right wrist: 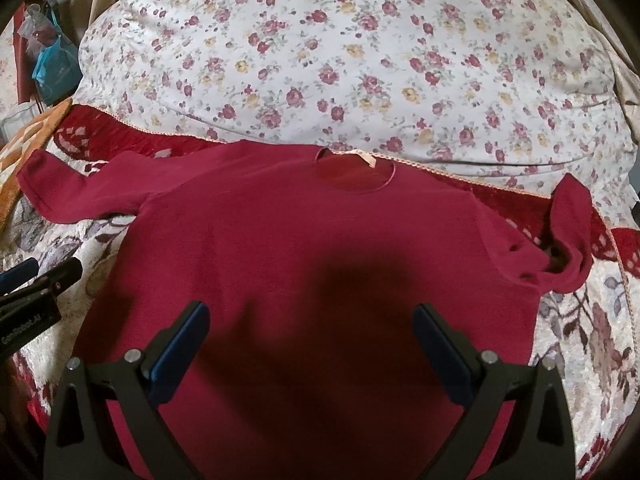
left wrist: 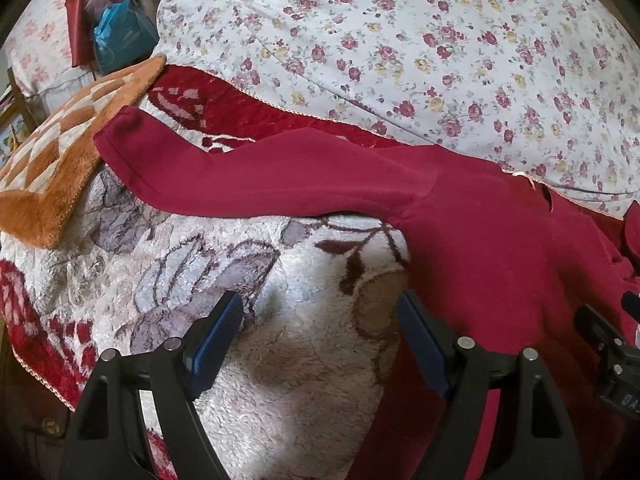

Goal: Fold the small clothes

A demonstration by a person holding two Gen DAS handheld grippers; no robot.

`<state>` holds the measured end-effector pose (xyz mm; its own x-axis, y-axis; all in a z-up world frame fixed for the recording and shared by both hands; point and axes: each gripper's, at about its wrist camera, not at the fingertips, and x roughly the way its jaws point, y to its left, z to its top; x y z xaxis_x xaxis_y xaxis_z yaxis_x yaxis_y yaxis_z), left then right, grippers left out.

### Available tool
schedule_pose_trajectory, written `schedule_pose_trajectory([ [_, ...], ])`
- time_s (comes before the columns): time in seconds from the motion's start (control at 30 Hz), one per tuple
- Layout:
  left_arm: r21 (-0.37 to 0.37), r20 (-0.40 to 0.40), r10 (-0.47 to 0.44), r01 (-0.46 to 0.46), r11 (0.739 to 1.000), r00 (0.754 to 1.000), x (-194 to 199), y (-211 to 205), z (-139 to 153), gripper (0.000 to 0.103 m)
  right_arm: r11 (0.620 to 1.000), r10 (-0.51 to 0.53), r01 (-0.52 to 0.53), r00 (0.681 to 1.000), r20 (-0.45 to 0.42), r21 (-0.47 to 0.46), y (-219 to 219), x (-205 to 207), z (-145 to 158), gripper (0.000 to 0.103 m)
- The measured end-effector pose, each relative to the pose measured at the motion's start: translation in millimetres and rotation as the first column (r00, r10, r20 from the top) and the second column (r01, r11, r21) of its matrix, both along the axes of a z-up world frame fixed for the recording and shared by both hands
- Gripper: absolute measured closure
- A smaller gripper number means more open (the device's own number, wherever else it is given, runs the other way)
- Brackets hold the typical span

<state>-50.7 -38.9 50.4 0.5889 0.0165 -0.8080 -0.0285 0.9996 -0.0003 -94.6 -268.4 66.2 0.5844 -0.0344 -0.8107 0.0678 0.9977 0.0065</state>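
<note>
A small dark red long-sleeved top (right wrist: pixel 304 248) lies flat on a plush blanket, neck (right wrist: pixel 354 172) toward the floral quilt. Its left sleeve (left wrist: pixel 256 176) stretches out straight; the right sleeve (right wrist: pixel 568 240) is bent upward. My right gripper (right wrist: pixel 312 312) hovers open over the middle of the top's body, nothing between its blue pads. My left gripper (left wrist: pixel 320 304) stands open above the blanket, just left of the top's side edge, its right finger (left wrist: pixel 420 332) over the red cloth. The other gripper's tip shows at each view's edge (left wrist: pixel 608 336) (right wrist: pixel 36 284).
The cream and red patterned blanket (left wrist: pixel 248 280) covers the bed under the top. A floral quilt (right wrist: pixel 340 60) rises behind it. An orange checked cushion (left wrist: pixel 60 148) lies at the left, with a blue plastic bag (left wrist: pixel 120 36) beyond it.
</note>
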Motion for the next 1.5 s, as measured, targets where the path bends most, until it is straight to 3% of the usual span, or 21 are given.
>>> schedule_pose_trajectory([
  [1.5,-0.001,-0.006,-0.017,0.017,1.000,1.000,-1.0,-9.8,1.3,0.044,1.000,-0.010,0.011,1.000,-0.028,0.018,-0.6,0.4,-9.4,0.001],
])
